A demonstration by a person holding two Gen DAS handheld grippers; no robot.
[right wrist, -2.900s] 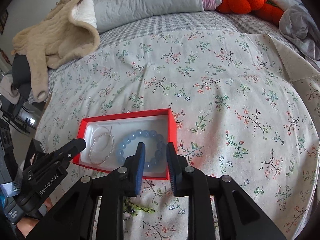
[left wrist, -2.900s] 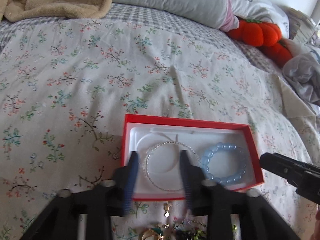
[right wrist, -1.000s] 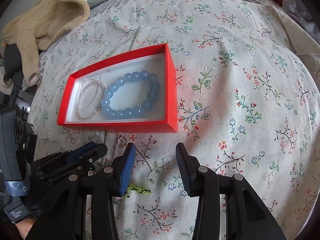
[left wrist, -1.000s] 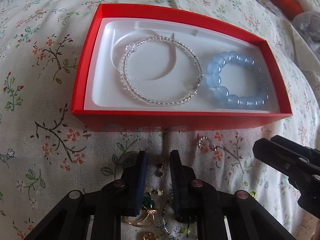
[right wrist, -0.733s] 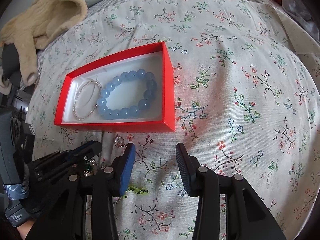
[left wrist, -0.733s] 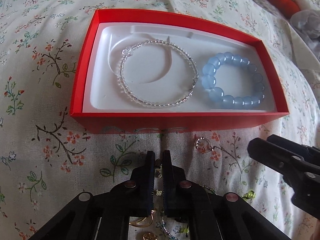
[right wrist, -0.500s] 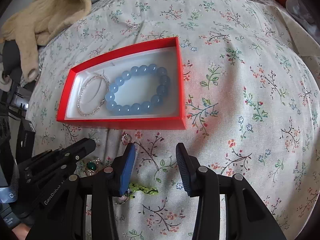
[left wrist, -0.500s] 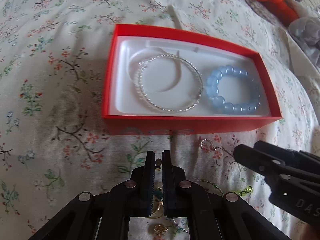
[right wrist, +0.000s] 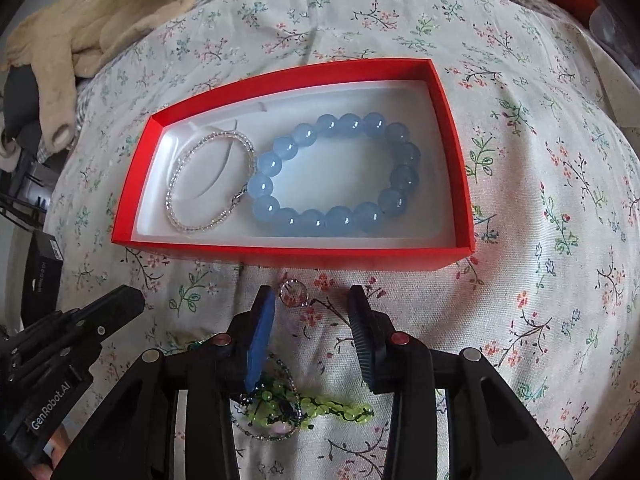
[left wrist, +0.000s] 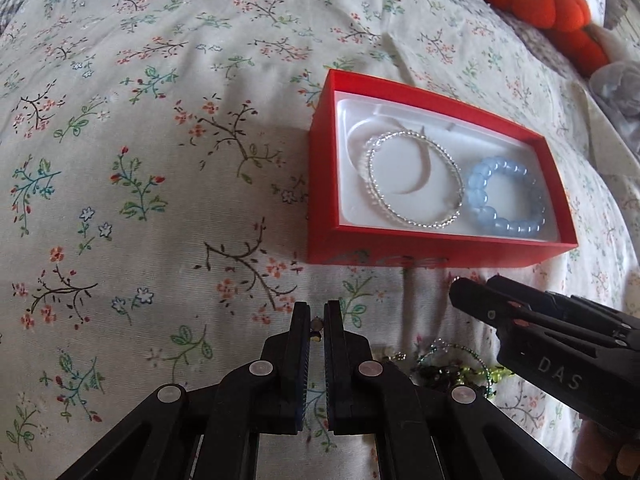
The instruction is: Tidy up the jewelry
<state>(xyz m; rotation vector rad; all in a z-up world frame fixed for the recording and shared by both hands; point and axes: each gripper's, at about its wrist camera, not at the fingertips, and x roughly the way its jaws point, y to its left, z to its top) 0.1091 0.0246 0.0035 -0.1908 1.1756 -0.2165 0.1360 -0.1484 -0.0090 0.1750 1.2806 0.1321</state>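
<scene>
Jewelry: most of it lies loose on the floral bedspread [left wrist: 160, 160], just in front of the red box [right wrist: 256, 254]; two pieces are already inside.
Red box: one, open, no lid that I can see.
Bracelets in the box: two, a blue bead bracelet [right wrist: 332, 216] and a clear bead bracelet [right wrist: 188, 220], touching each other.
Green bead strand [right wrist: 320, 404]: one, in front of the box, tangled with a thin chain under my right gripper [right wrist: 314, 300].
Small ring [right wrist: 293, 294]: one, just in front of the box's front wall, between my right jaws.
Left gripper [left wrist: 316, 320]: pinched tight on a tiny piece, an earring I think, too small to be sure.
Right gripper: jaws closing around the ring, pads not yet on it.
Risk, largest: I judge the soft bedspread may bunch into the right pads and push the ring aside.
Risk, smaller: the tiny piece could slip from my left pads before reaching the box.
Risk, smallest: the chain may drag the green strand along.
</scene>
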